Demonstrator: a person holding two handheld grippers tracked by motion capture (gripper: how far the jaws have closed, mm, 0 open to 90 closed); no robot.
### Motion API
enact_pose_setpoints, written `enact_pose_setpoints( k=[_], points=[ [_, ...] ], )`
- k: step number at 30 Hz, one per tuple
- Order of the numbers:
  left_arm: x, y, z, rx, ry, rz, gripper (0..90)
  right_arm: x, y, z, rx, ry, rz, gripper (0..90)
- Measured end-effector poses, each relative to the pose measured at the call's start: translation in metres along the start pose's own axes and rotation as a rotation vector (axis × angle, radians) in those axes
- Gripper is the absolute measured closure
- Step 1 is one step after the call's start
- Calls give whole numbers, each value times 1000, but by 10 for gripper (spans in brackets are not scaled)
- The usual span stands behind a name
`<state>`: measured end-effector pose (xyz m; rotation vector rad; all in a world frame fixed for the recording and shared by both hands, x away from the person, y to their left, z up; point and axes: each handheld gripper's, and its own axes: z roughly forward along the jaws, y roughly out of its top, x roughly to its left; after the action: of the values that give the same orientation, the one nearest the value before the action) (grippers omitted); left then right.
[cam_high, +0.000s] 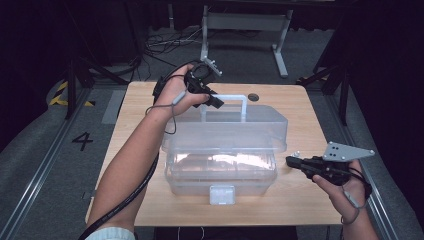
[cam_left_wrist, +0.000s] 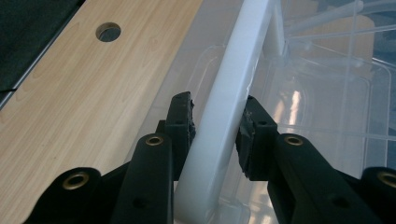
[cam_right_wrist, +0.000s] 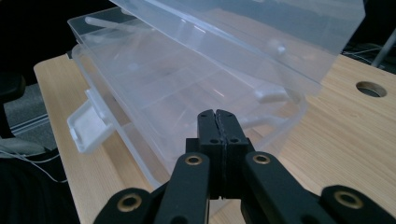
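Left gripper (cam_left_wrist: 215, 126) clamped on the white handle (cam_left_wrist: 233, 88) of the clear box's lid (cam_high: 230, 127), lid held tilted up over the box (cam_high: 220, 172) mid-table (cam_high: 300, 107). Right gripper (cam_right_wrist: 216, 116) fully closed on nothing, parked just beside the box's end. Risk here: smooth handle slipping between the pads, lid dropping shut. Could also drag the light box, with nothing bracing the base.

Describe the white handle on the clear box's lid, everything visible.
The handle is a smooth, opaque white plastic bar, U-shaped, with two legs joined to the raised clear lid. It stands upright above the lid over the far half of the table. The left tool has it between its jaws; the pads sit against both sides of the bar.
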<state>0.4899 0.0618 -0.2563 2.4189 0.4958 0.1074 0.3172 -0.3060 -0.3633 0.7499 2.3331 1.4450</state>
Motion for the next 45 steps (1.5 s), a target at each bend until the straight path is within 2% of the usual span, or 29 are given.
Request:
enact_pose_setpoints(
  k=[11, 19, 23, 24, 25, 26, 29, 30, 31, 32, 36, 43, 45],
  points=[
    [2, 2, 0, 14, -10, -3, 692, 0, 8, 15, -51, 3, 4, 900],
    [1, 2, -1, 17, -19, -5, 694, -5, 7, 17, -80, -17, 25, 900],
    [2, 0, -1, 10, -26, -23, 691, -5, 7, 17, -86, -25, 23, 900],
    [3, -1, -3, 1, -18, -39, 675, -5, 7, 18, -84, -24, 23, 900],
    [3, -2, -4, -11, -5, -51, 532, -5, 7, 18, -83, -23, 25, 900],
    [4, -3, -6, -21, 6, -56, 435, -5, 8, 18, -82, -23, 24, 900],
    [4, -8, -17, -67, 27, -54, 418, -5, 8, 20, -77, -21, 19, 900],
    [3, -10, -25, -121, 51, -59, 413, -5, 8, 21, -76, -20, 17, 900],
    [3, -10, -25, -121, 51, -59, 408, -5, 8, 21, -76, -20, 17, 900],
    [2, -12, -31, -142, 65, -61, 408, -5, 9, 22, -72, -20, 14, 900],
    [-3, -17, -42, -155, 81, -60, 446, -4, 11, 23, -68, -19, 13, 900],
    [-20, -20, -60, -199, 73, -52, 516, -7, 15, 24, -67, -22, 12, 900],
    [-25, -21, -65, -201, 61, -50, 561, -8, 16, 24, -67, -23, 15, 900]
  ],
)
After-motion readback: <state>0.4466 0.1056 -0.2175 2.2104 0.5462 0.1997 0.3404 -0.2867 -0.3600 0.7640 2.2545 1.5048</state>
